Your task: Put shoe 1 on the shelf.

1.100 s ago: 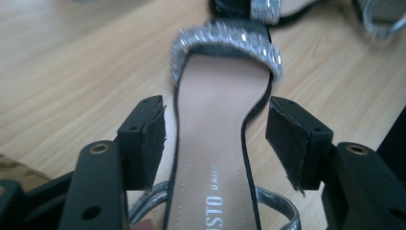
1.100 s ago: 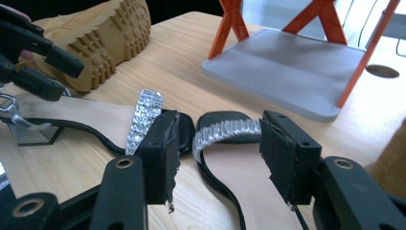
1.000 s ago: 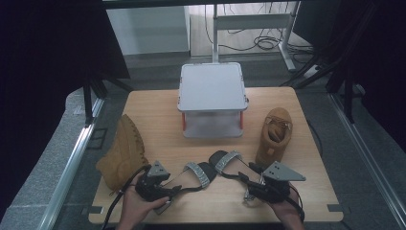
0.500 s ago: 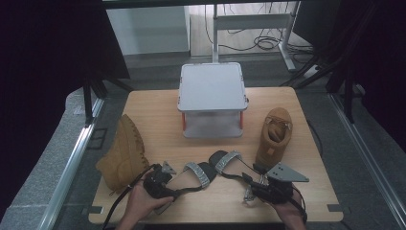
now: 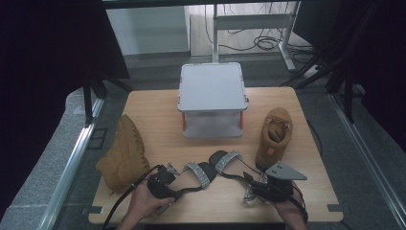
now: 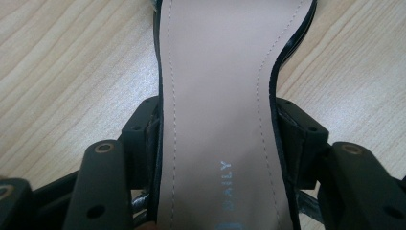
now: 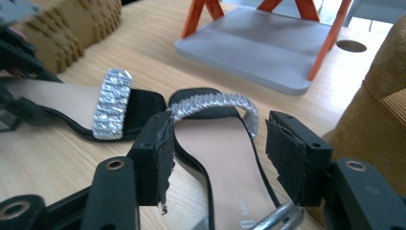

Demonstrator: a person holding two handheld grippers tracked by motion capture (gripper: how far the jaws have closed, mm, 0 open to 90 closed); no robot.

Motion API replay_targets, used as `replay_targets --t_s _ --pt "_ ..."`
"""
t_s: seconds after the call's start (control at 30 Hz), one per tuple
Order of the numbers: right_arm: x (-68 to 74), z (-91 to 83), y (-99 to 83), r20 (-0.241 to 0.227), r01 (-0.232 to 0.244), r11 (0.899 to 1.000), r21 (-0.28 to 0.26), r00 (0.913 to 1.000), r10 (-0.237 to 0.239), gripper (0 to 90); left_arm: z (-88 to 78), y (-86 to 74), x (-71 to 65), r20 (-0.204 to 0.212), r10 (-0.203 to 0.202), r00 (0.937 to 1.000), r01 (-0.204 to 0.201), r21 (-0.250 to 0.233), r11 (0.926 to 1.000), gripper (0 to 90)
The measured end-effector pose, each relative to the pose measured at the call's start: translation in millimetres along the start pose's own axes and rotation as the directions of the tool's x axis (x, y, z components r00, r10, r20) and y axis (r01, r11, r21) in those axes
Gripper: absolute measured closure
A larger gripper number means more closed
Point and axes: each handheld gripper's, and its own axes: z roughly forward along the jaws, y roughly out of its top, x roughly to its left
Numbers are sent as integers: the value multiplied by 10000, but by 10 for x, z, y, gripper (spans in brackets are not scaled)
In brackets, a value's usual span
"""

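On the wooden table (image 5: 158, 103), a tan boot (image 5: 123, 155) lies on its side near the left edge. Just right of it, by the near edge, the left gripper (image 5: 168, 184) straddles the heel end of the left sandal (image 5: 194, 175); in the left gripper view its jaws sit right against both edges of the beige insole (image 6: 218, 96), and they have just been closing, clamped onto that sandal. The sandal's glittery strap (image 5: 197, 173) points toward the table's middle. A grey stand with orange legs (image 5: 212, 98) sits at the far middle. The right sandal (image 5: 230, 163) lies beside the first, toes near each other. The right gripper (image 5: 253, 184) is over its heel end near the near edge; its pads (image 7: 160, 153) stand apart from the sole, released, jaws having just been opening. A second tan boot (image 5: 274, 136) stands upright near the right edge.
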Motion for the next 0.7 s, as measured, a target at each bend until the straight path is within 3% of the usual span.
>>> replay_targets --t_s 0.17,0.27,0.43,0.57,0.7 --pt "-52 55 50 -18 67 9983 573 10000 -66 409 -2 3 17 141 -65 9999 65 18 10000 415" --pt "-76 136 106 -252 146 9926 1210 9996 -117 387 -3 0 17 141 -91 9999 91 -18 10000 416" --pt "-64 268 240 -390 721 9688 2373 9971 -646 353 -2 -9 16 121 -112 9999 114 -151 9998 417" --pt "-93 380 316 -505 694 9471 3133 9971 -563 340 -6 -19 9 91 -104 9999 106 -234 9997 418" --pt "-90 405 363 -479 921 9341 3450 9956 -805 340 -12 -40 14 72 -120 9999 123 -402 9991 419"
